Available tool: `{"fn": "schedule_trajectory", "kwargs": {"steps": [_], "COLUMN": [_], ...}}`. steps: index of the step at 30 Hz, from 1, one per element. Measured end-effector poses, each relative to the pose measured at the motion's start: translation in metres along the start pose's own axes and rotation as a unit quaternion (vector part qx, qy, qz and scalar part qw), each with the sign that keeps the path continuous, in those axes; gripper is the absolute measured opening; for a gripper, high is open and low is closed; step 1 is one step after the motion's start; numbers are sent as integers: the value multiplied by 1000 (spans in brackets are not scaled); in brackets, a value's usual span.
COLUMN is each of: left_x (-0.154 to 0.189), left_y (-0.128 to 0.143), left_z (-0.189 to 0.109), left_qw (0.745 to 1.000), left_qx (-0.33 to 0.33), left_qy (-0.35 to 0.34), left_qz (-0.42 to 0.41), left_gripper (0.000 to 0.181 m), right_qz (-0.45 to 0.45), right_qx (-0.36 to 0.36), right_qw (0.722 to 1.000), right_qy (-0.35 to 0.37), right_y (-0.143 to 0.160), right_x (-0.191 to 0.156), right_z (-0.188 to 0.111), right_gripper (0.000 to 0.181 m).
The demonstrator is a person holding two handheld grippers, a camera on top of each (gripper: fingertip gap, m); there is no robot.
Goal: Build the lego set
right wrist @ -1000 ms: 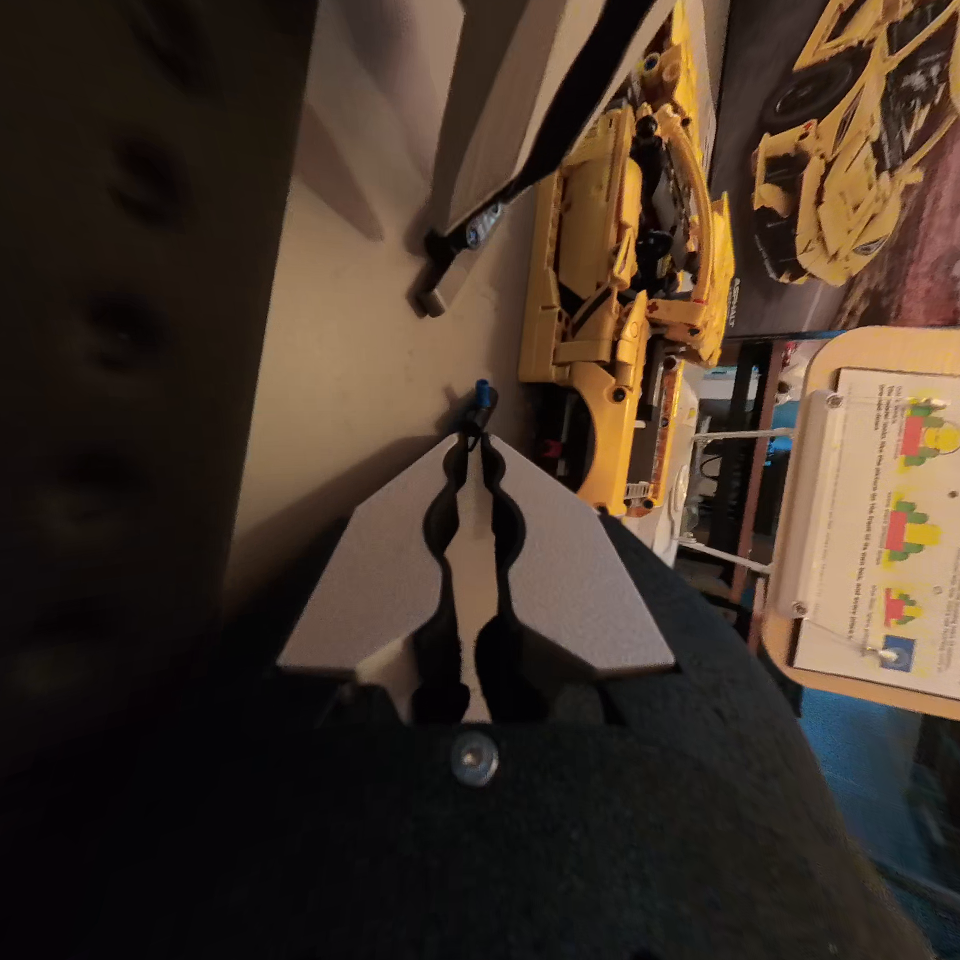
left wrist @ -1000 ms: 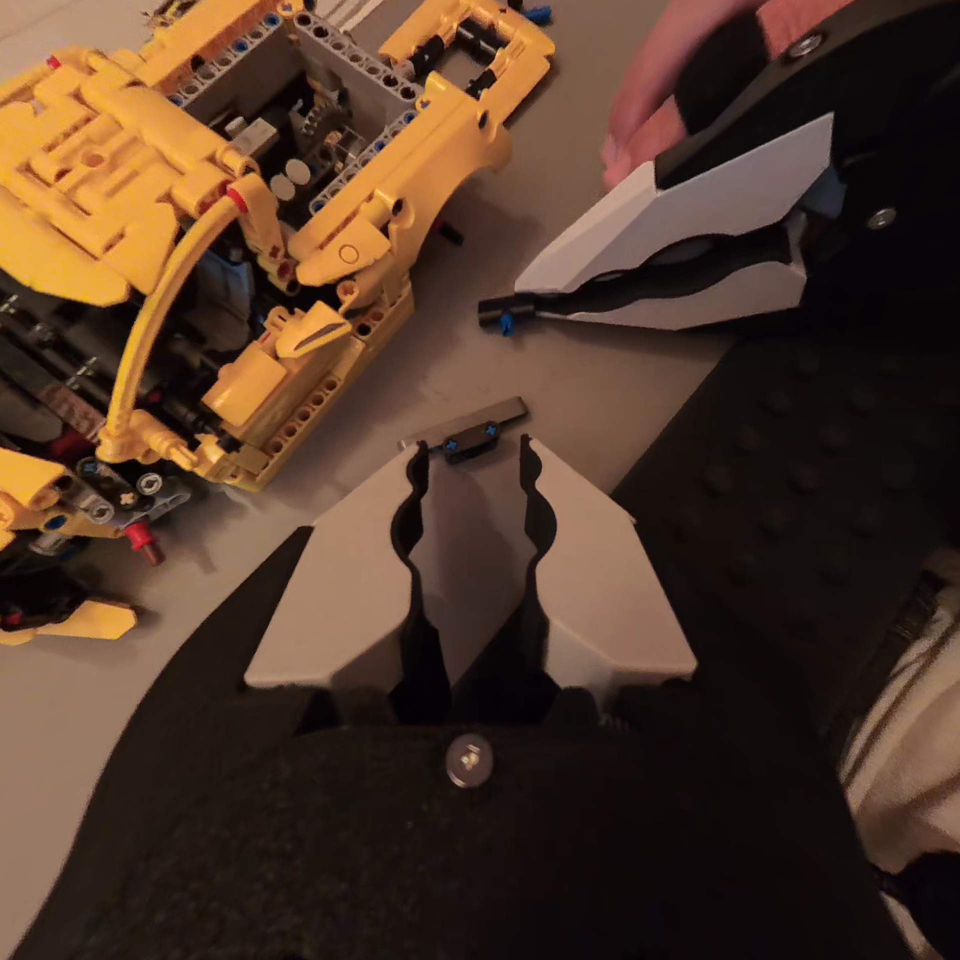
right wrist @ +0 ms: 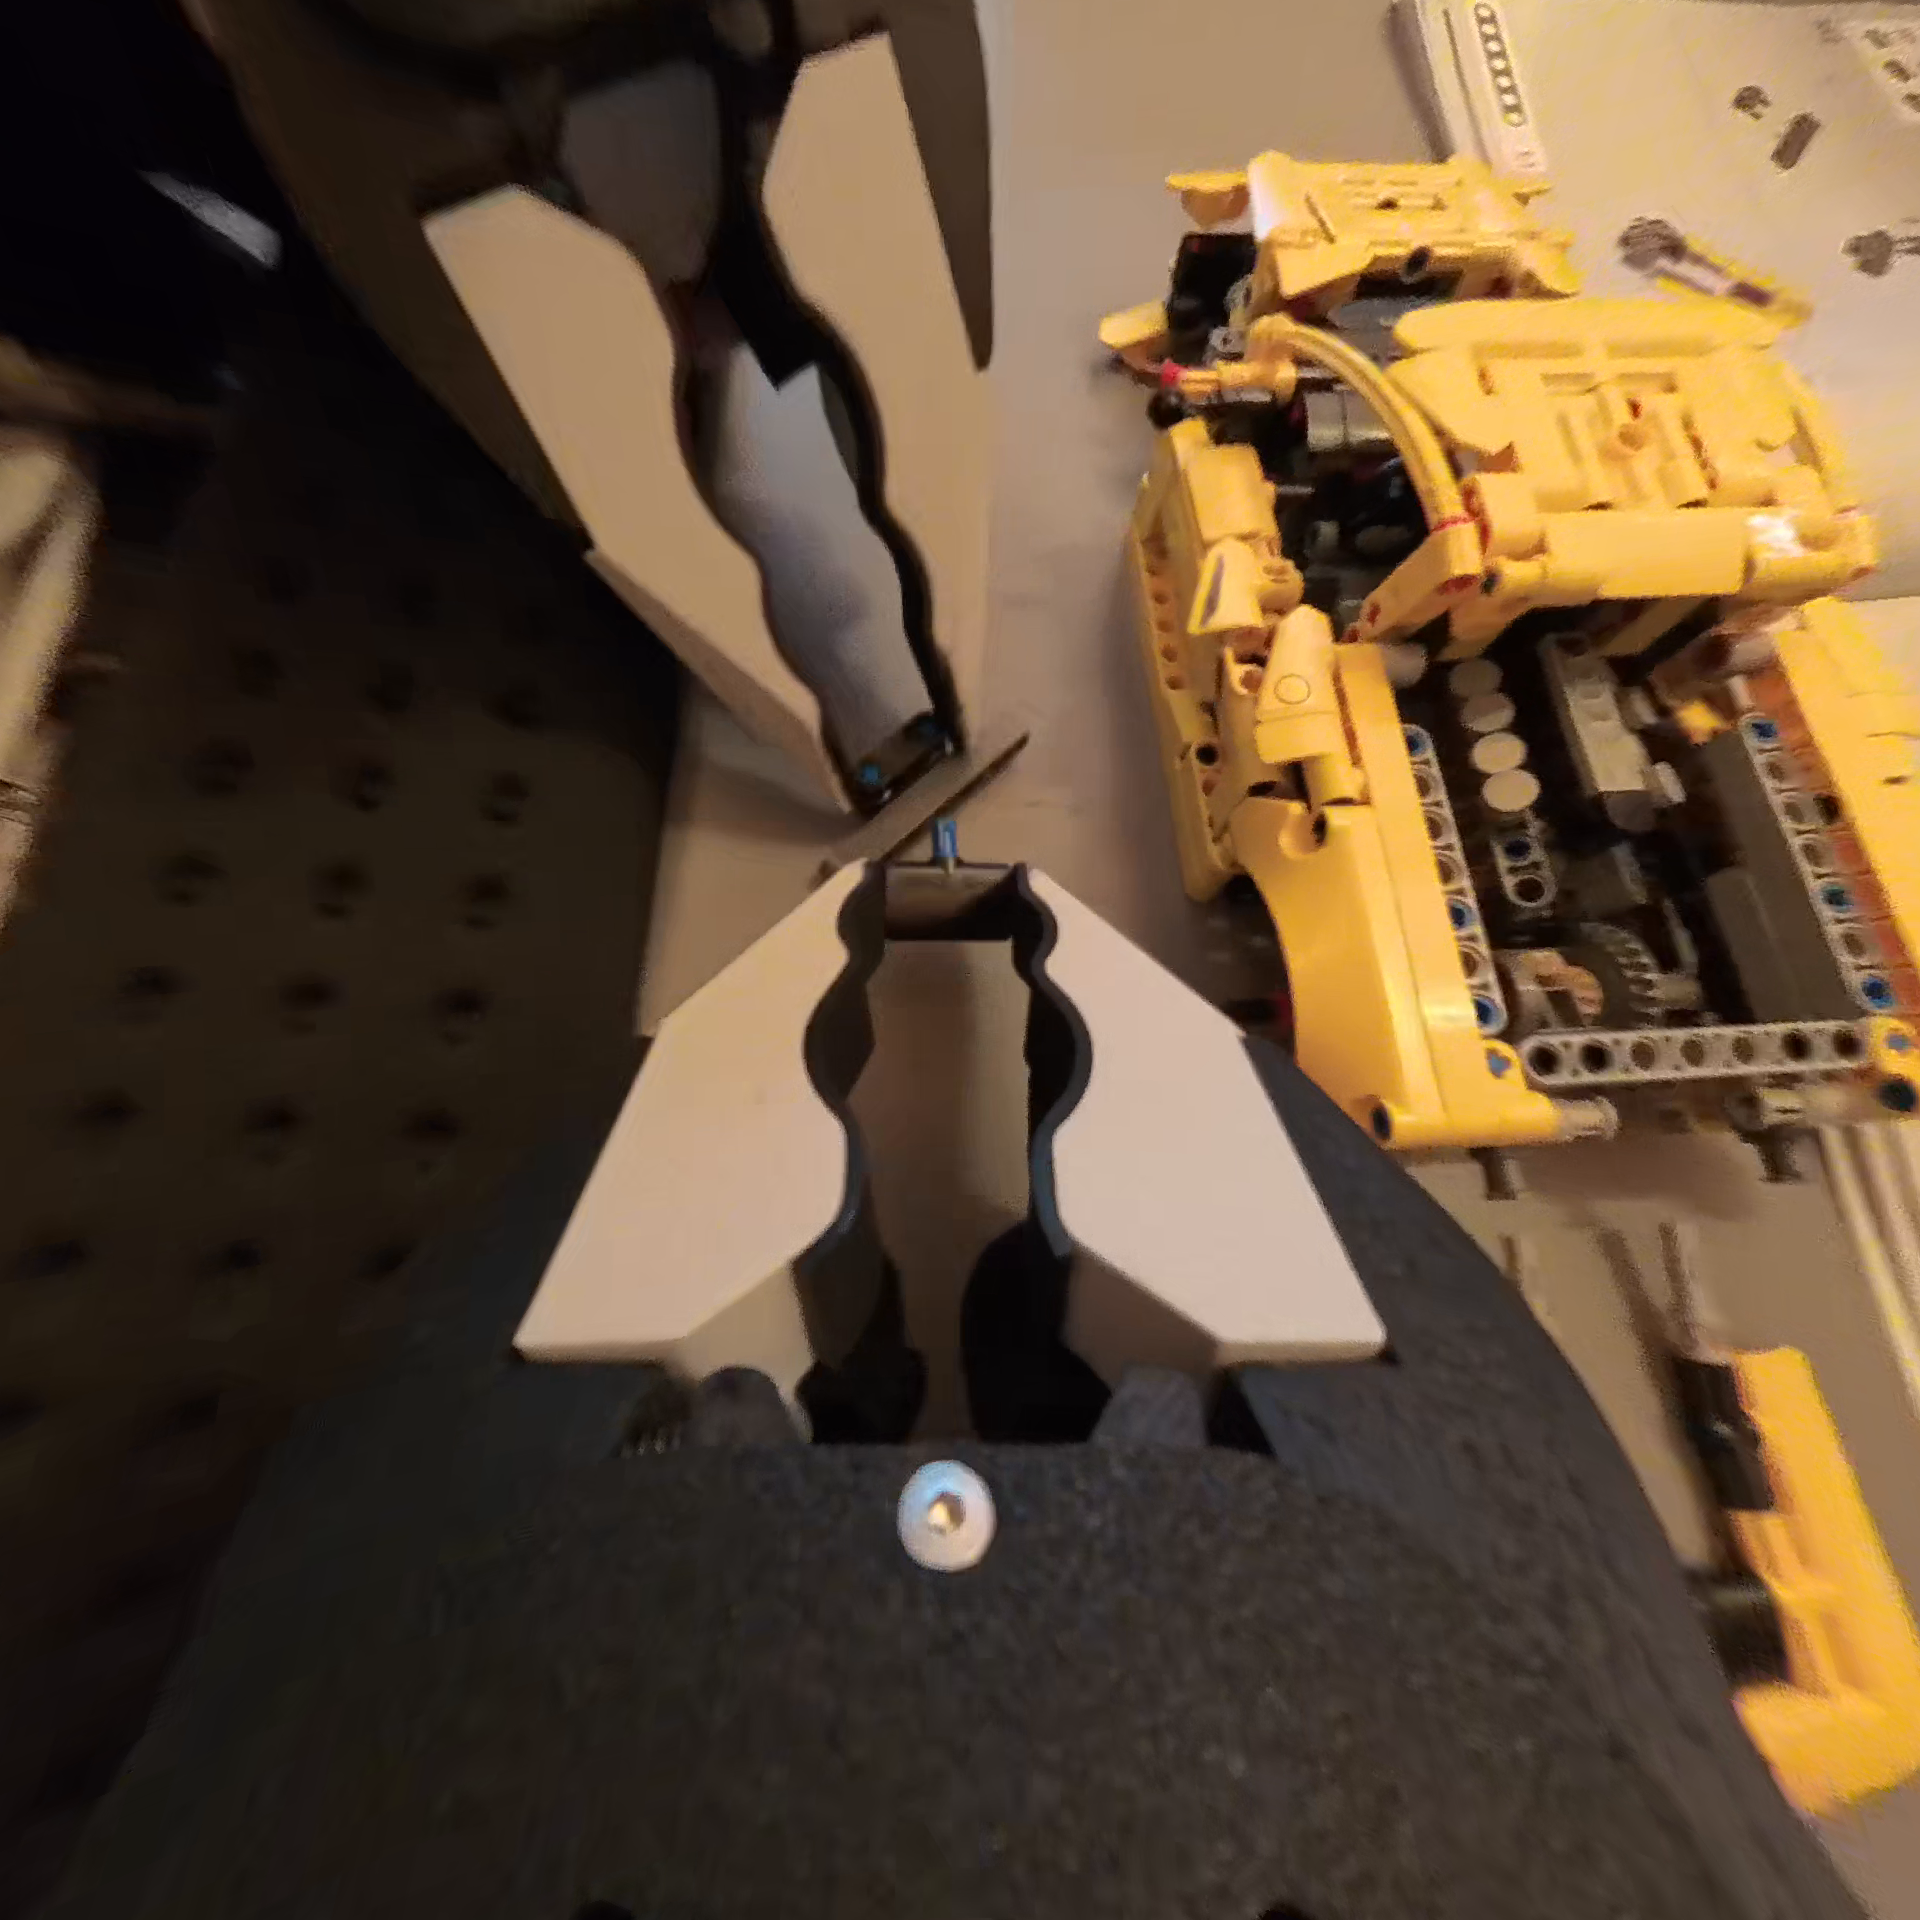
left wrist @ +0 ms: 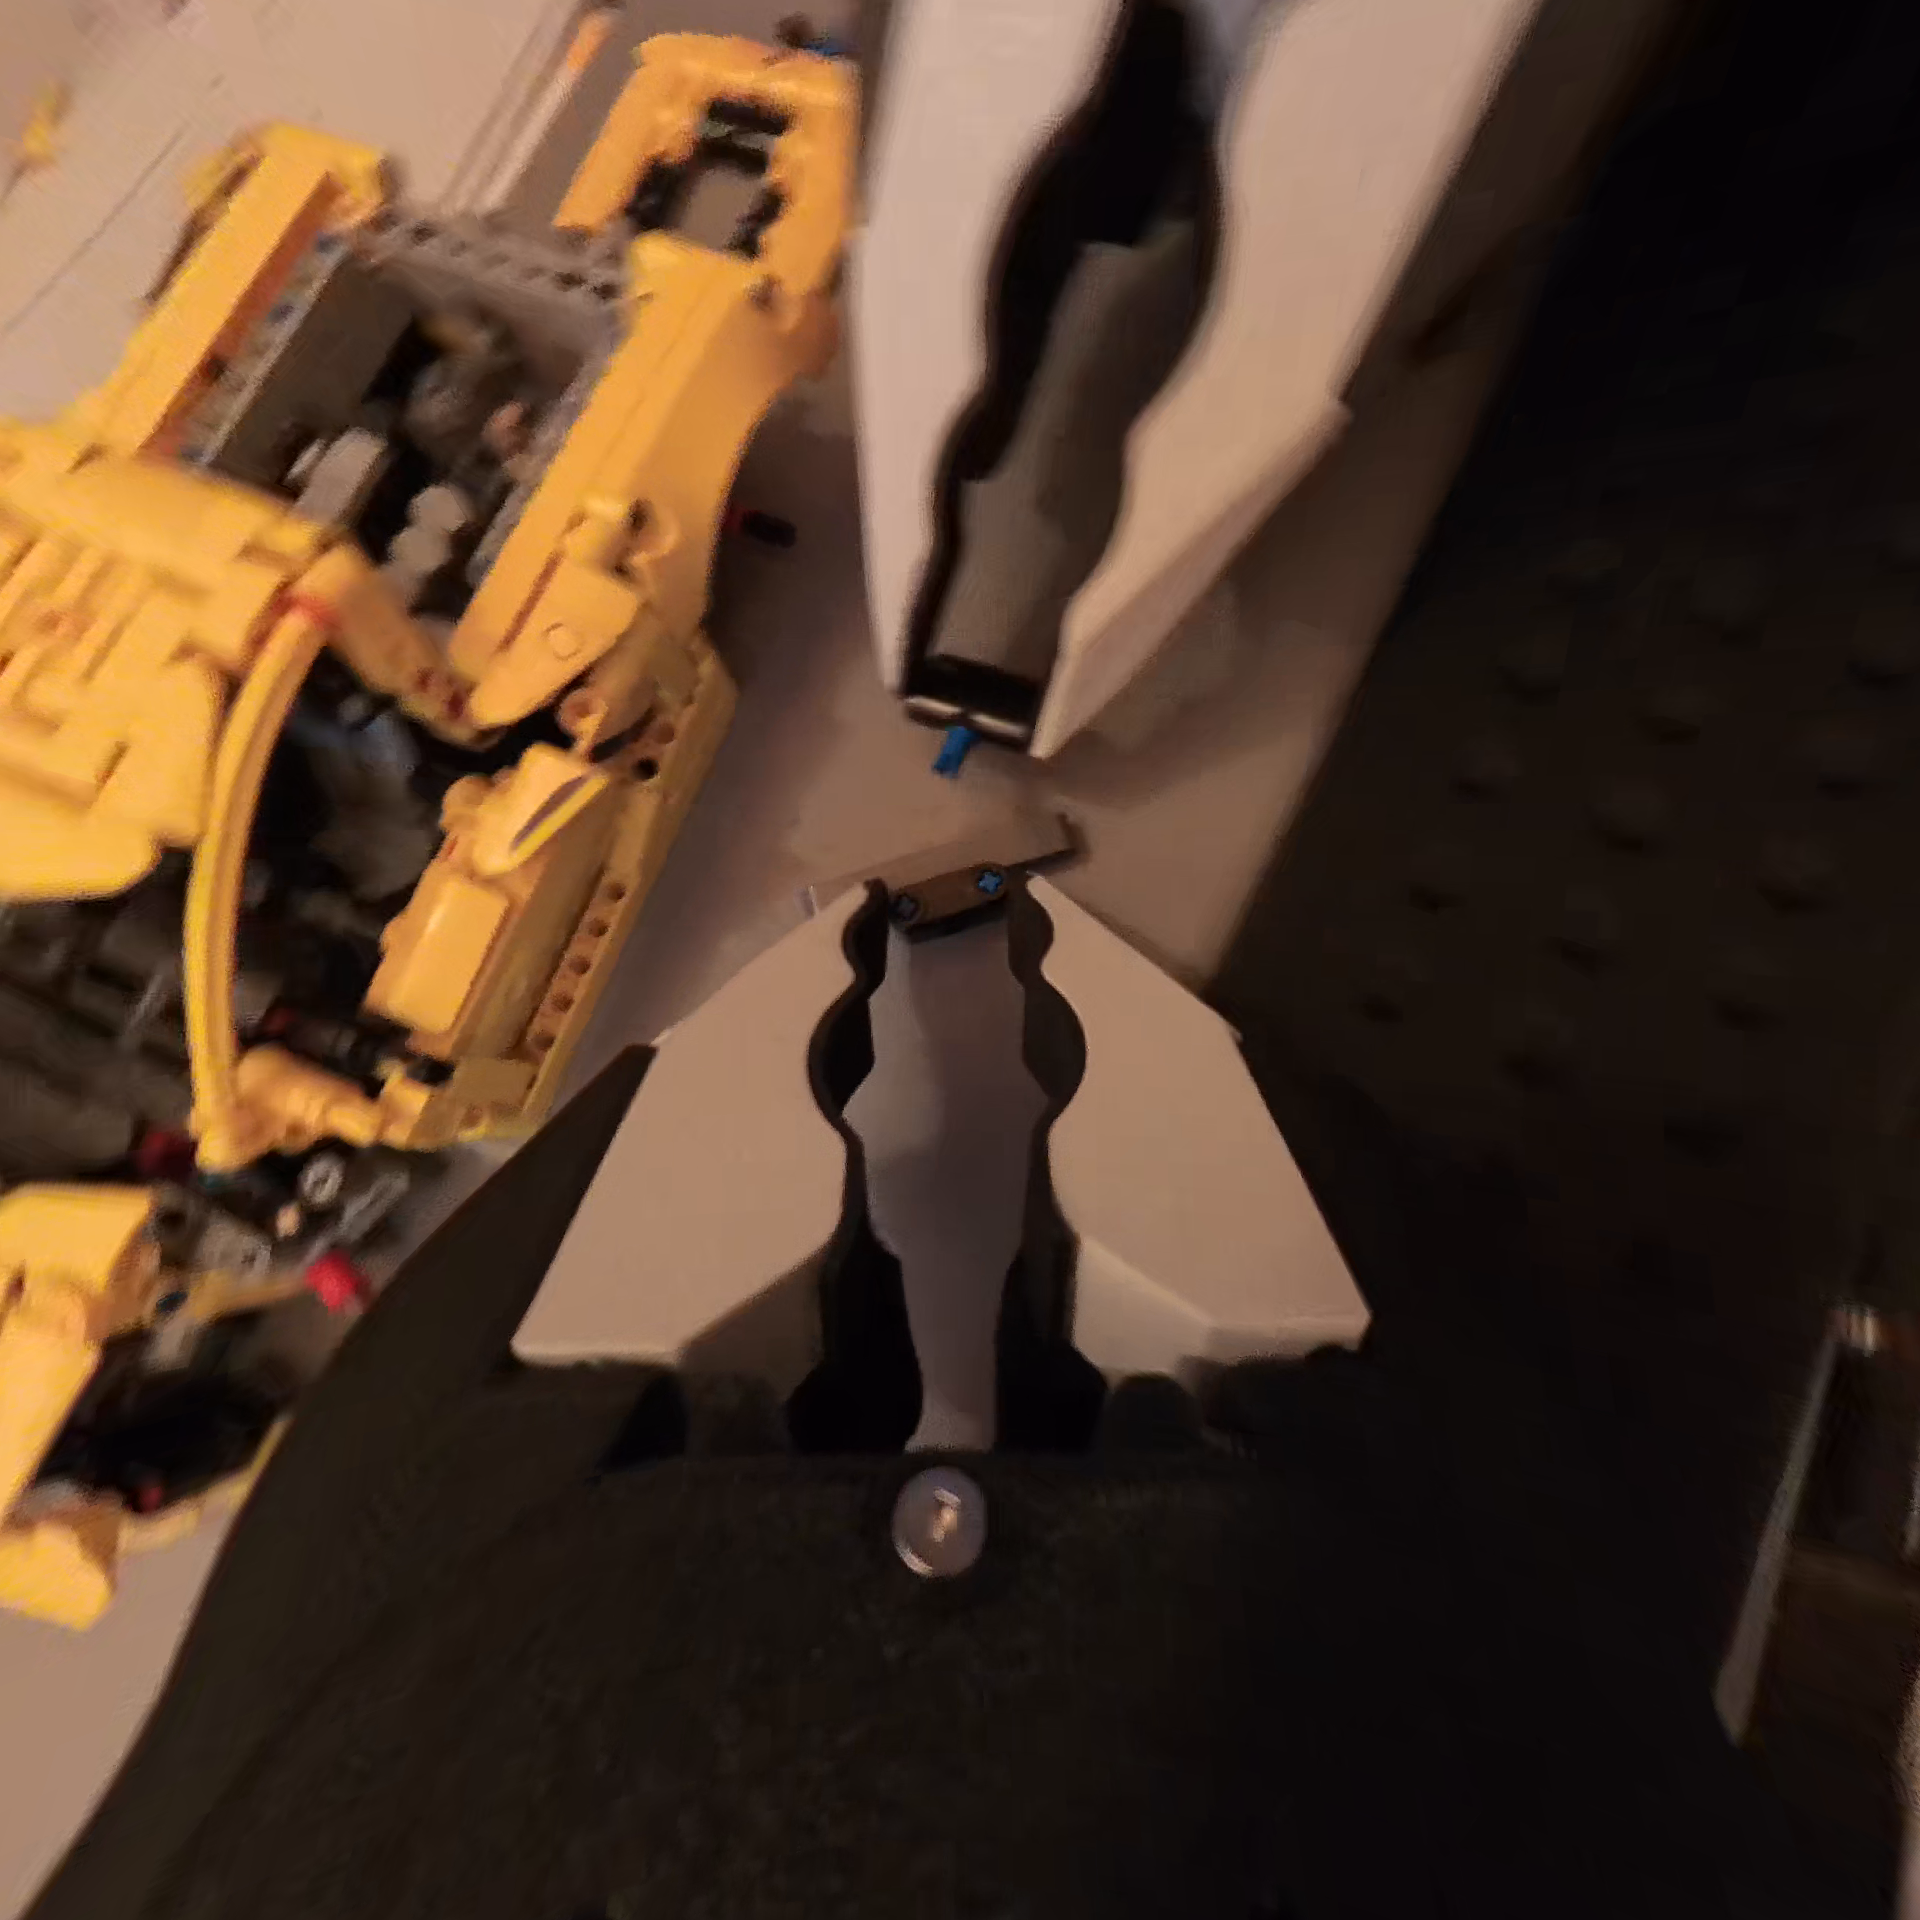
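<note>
The left gripper [left wrist: 951,899] is pinching a small dark beam [left wrist: 956,902] with two blue pins by its ends, a thin grey bar lying behind it, and the right gripper [right wrist: 951,891] is clamping a black piece [right wrist: 948,902] from which a blue pin [right wrist: 945,837] is sticking out toward the beam. The two tips are facing each other almost nose to nose, with the pin just short of the beam, so the likely step is pushing pin into hole. The risk is misalignment: the beam is sitting tilted between the left fingertips, and if the pin is meeting solid plastic instead of a hole, the push is going to twist either part out of its shallow hold and drop it onto the table [right wrist: 1091,166]. Both views are blurring with motion, which is making fine aiming harder. The yellow car [left wrist: 343,665] is lying at 9 o'clock of the left gripper in its own view, and at 2 o'clock in the right view, well apart from the joining point, so it is not in danger. Compared with a second earlier, the right gripper is now coming in from 12 o'clock rather than 2 o'clock, its jaws are standing wider around the black piece, and the gap between pin and beam is nearly gone.
</note>
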State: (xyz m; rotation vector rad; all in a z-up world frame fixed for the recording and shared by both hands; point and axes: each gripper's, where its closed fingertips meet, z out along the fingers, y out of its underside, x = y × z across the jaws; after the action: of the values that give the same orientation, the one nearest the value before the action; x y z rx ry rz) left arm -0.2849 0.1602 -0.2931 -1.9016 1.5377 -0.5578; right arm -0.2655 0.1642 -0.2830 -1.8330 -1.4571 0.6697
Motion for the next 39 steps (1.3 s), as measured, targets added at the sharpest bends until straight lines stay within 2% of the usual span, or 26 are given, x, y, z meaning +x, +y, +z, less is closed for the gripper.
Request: {"fn": "schedule_trajectory", "kwargs": {"steps": [2, 5, 10, 12, 18, 23, 30, 34, 37, 39], "left_x": [15, 28, 24, 25, 22, 10, -1, -9, -22, -17], "left_y": [1, 5, 15, 15, 12, 13, 14, 14, 14, 15], "left_z": [-6, -17, -16, -15, -12, -9, -12, -13, -12, -11], "left_qw": [995, 975, 966, 965, 970, 976, 985, 990, 994, 993], "left_qx": [17, 51, 39, 46, 60, 76, 72, 68, 64, 65], "left_qy": [54, 125, 177, 182, 176, 114, 88, 71, 31, 43], "left_qz": [87, 175, 186, 181, 159, 168, 132, 99, 84, 93], "left_gripper": [22, 22, 22, 22, 23, 30, 30, 31, 30, 30], "right_qz": [17, -20, -77, -70, -77, -70, -70, -55, -32, -27], "right_qx": [16, -16, -79, -75, -91, -88, -101, -95, -74, -71], "right_qw": [999, 998, 992, 993, 992, 993, 992, 994, 996, 996], "right_qy": [-41, -63, -54, -62, -50, -43, -20, -28, -42, -40], "right_y": [-7, -8, -7, -8, -5, -8, -7, -8, -13, -14], "right_x": [-11, -27, -31, -32, -29, -25, -11, -12, -17, -18], "right_z": [-2, 4, 18, 20, 24, 25, 26, 29, 30, 33], "right_gripper": [24, 24, 24, 24, 24, 24, 24, 24, 24, 24]}}
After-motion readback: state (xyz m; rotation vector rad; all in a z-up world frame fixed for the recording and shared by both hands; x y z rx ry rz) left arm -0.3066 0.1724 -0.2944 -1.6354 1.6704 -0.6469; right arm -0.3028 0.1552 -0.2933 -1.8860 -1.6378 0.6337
